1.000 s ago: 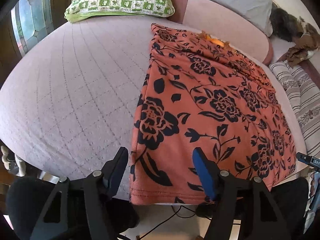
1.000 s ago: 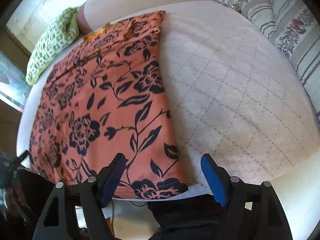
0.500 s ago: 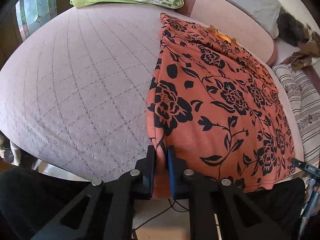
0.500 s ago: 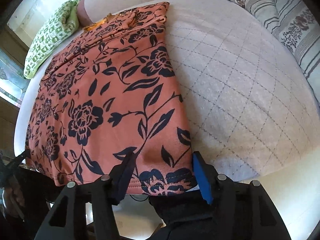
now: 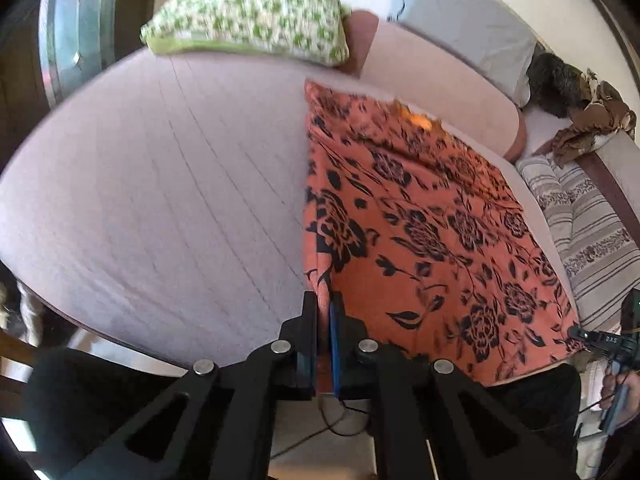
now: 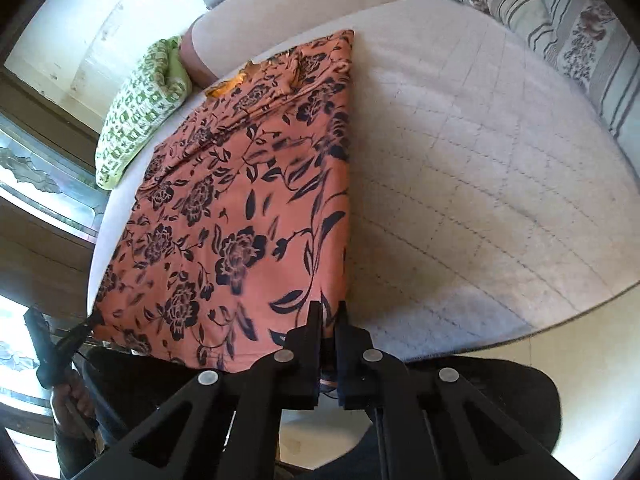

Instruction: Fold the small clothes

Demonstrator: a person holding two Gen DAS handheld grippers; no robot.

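A: Hand-held gripper status? Left hand-held gripper [image 5: 324, 312] is clamped on the near left corner of the orange floral garment [image 5: 432, 232]; the jaws were just closed on the fabric.

B: Right hand-held gripper [image 6: 329, 320] likewise, pinched on the near right corner.

A: Layout?

B: Quilted bed [image 5: 160, 200] is covered by the garment, spread flat; green pillow [image 5: 248, 20] is seen beyond.
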